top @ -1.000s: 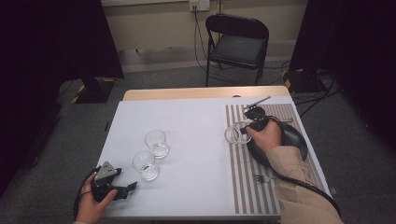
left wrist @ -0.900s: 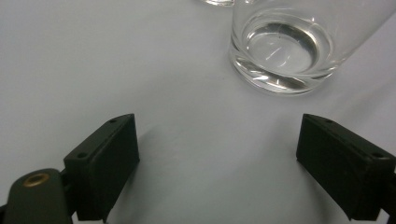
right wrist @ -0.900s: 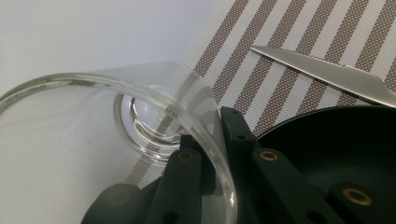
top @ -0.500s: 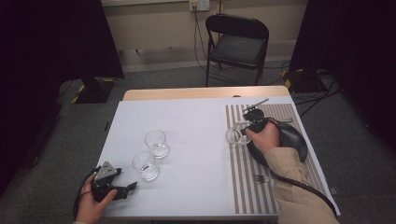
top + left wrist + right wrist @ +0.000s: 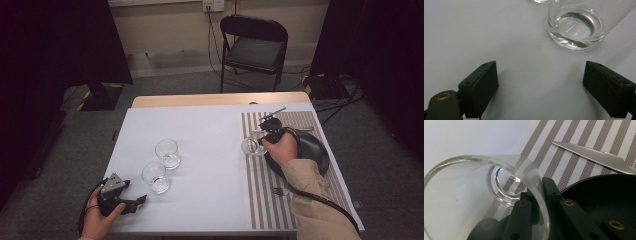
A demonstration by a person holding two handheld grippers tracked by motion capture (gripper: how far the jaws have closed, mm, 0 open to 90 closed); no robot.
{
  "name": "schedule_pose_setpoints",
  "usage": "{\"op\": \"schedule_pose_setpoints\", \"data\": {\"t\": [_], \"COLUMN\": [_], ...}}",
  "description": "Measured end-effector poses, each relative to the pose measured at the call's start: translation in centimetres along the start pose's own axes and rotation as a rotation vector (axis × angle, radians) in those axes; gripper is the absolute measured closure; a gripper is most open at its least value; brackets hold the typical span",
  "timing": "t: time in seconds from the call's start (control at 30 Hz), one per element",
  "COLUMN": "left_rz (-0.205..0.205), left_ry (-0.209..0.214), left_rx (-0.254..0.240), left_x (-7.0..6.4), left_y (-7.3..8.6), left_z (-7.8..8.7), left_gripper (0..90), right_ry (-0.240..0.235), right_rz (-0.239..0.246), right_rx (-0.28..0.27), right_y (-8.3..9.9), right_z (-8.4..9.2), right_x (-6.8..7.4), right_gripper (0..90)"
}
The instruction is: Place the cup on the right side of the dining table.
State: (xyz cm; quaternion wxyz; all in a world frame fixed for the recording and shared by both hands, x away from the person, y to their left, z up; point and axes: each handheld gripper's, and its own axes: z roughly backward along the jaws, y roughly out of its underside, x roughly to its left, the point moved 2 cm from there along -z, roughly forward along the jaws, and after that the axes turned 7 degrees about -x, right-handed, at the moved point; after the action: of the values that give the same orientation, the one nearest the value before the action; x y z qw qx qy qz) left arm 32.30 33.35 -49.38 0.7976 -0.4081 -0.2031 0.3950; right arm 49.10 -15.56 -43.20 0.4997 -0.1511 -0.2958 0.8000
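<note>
Right gripper view: tongs [image 5: 537, 202] astride glass rim [image 5: 534, 182]

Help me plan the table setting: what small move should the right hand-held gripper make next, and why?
Probably lower the glass onto the striped placemat beside the black plate, then open. The right hand-held gripper pinches its wall, and the glass looks tilted.

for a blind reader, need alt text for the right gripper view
The right gripper pinches the wall of a clear drinking glass, one jaw inside the rim and one outside, above a brown-and-white striped placemat. A round black plate sits at right, with a silver knife blade behind it.
</note>
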Motion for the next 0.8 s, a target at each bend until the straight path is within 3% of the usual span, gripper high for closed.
{"op": "schedule_pose_setpoints", "data": {"t": [0.2, 0.43, 0.8], "left_rz": [0.001, 0.0, 0.0], "left_ry": [0.0, 0.0, 0.0], "left_rx": [-0.001, 0.0, 0.0], "left_x": [-0.01, -0.01, -0.01], "left_y": [0.0, 0.0, 0.0], "left_z": [0.0, 0.0, 0.0], "left_gripper": [12.2, 12.2, 12.2], "right_ry": [-0.001, -0.002, 0.001], "right_rz": [-0.014, -0.025, -0.013], "right_rx": [-0.019, -0.065, -0.074], "right_y": [-0.05, -0.44, -0.36], "right_z": [0.17, 0.26, 0.28], "right_x": [0.09, 0.38, 0.52], "right_gripper": [83.9, 76.7, 71.7]}}
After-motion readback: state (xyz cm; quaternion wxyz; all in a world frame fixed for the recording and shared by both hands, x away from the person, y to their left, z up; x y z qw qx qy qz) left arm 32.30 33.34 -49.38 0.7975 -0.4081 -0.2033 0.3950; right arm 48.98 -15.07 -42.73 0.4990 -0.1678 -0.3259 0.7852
